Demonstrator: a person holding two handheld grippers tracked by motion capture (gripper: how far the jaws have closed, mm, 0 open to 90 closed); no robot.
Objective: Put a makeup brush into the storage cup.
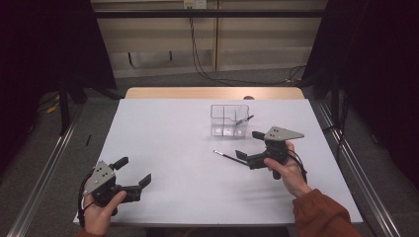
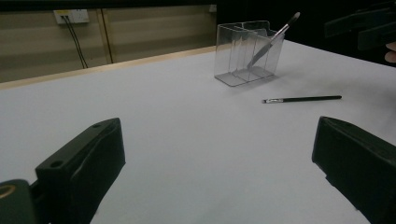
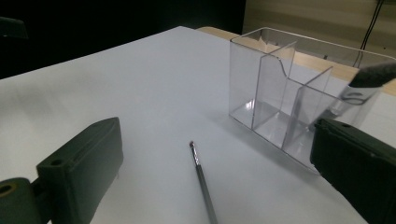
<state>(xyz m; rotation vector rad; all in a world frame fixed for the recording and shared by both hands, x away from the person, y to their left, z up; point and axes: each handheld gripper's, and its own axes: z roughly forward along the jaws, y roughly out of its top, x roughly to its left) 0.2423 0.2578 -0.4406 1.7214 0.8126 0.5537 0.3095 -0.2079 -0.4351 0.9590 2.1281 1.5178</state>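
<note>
A clear plastic organizer (image 1: pixel 226 119) (image 2: pixel 245 51) (image 3: pixel 299 105) with several compartments stands toward the back of the white table (image 1: pixel 173 148). One brush (image 1: pixel 243 119) (image 2: pixel 273 39) leans in its right compartment. A thin black brush (image 1: pixel 226 156) (image 2: pixel 303 99) (image 3: pixel 203 179) lies flat on the table in front of it. My right gripper (image 1: pixel 247 145) (image 3: pixel 210 186) is open around the brush's handle end, jaws on either side. My left gripper (image 1: pixel 132 170) (image 2: pixel 215 172) is open near the front left, holding nothing.
A wooden strip (image 1: pixel 212 93) edges the table's far side. Metal rails (image 1: pixel 44 163) run along both sides on the grey floor. Cables (image 1: pixel 207 74) trail along the back wall. Dark curtains (image 1: pixel 39 44) hang at left and right.
</note>
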